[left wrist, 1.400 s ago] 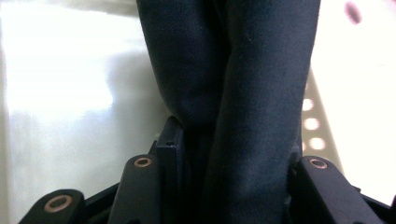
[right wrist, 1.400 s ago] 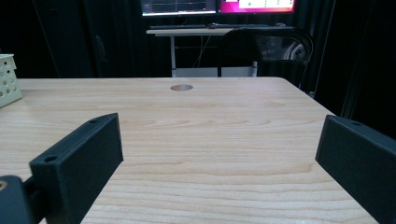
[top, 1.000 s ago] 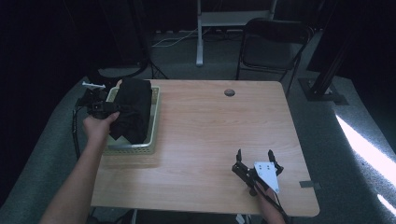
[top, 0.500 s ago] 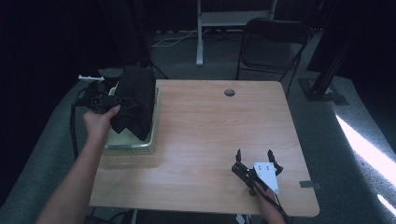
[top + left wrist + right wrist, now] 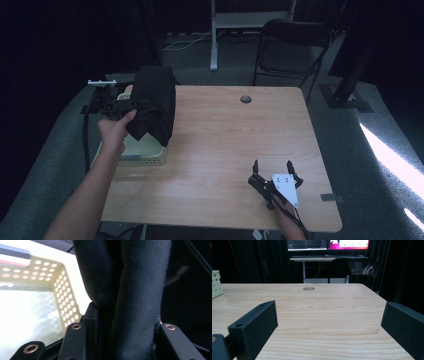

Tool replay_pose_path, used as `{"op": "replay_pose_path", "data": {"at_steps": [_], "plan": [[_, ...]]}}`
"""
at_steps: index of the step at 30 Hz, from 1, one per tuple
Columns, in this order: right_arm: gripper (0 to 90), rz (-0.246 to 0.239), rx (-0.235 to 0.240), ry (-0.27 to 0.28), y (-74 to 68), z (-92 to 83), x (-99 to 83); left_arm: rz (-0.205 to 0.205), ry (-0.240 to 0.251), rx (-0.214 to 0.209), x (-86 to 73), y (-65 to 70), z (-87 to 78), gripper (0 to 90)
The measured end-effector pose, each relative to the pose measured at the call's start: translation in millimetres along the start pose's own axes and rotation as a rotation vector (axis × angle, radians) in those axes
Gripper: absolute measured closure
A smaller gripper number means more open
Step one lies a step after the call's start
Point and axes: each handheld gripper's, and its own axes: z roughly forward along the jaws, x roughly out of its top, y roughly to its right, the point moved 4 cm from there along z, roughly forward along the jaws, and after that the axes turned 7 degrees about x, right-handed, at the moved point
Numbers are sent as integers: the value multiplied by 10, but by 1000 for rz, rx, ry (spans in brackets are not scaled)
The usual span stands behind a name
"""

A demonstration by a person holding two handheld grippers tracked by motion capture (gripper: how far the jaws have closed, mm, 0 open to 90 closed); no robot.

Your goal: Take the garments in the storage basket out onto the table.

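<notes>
The left tongs [image 5: 131, 104] were clamped on a black garment [image 5: 154, 104], which hung just above the basket [image 5: 142, 152]. The trailing fabric could have snagged the rim and dragged the basket. The right tongs [image 5: 273, 169] rested wide open and empty on the bench [image 5: 235, 130].

Matt black cloth garment [image 5: 152, 107], perforated pale plastic basket [image 5: 145, 150], smooth light wood-grain table [image 5: 235, 140], matt black tongs [image 5: 273, 171]
</notes>
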Motion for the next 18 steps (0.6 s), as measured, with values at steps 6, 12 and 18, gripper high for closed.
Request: {"op": "replay_pose_path", "data": {"at_steps": [6, 12, 18], "plan": [[1, 1, 1, 0, 0, 0, 0, 6, -22, -47, -28, 133, 121, 599], [1, -3, 0, 5, -2, -2, 1, 3, -17, -85, -57, 258, 231, 598], [1, -10, 1, 9, -5, -6, 0, 14, -36, -146, -116, 420, 349, 599]]}}
